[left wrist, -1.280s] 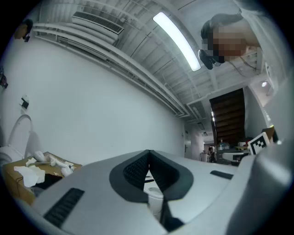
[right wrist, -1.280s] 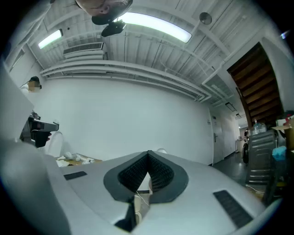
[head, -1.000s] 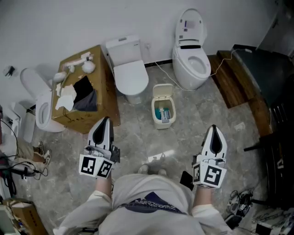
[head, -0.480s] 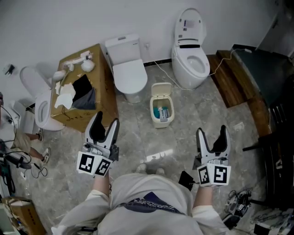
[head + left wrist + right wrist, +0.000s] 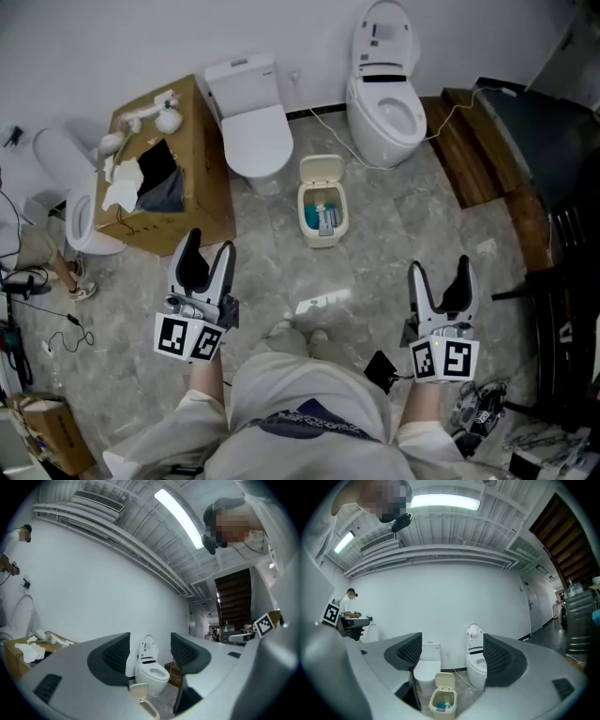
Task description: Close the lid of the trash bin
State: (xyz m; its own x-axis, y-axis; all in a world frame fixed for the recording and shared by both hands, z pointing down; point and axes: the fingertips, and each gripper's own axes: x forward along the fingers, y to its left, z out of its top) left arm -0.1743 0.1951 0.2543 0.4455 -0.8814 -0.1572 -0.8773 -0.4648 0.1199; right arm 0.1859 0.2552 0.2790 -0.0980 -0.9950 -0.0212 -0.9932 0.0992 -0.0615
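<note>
A small cream trash bin (image 5: 323, 214) stands on the grey stone floor between two toilets, its lid (image 5: 322, 170) tipped up at the back and blue packaging showing inside. It appears again in the right gripper view as the bin (image 5: 443, 699) with raised lid (image 5: 445, 681), and low in the left gripper view as the bin (image 5: 142, 696). My left gripper (image 5: 204, 258) is open and empty, well short of the bin on its near left. My right gripper (image 5: 441, 280) is open and empty too, near right of the bin.
A closed white toilet (image 5: 253, 127) stands left of the bin and an open one (image 5: 385, 98) to its right, with a cable on the floor. A cardboard box (image 5: 161, 178) with clutter sits at left. Dark wooden planks (image 5: 487, 169) and furniture line the right side.
Both grippers went from shut to open. The view has shifted so the bin sits a little higher and closer to centre; both grippers sit slightly lower in the picture.
</note>
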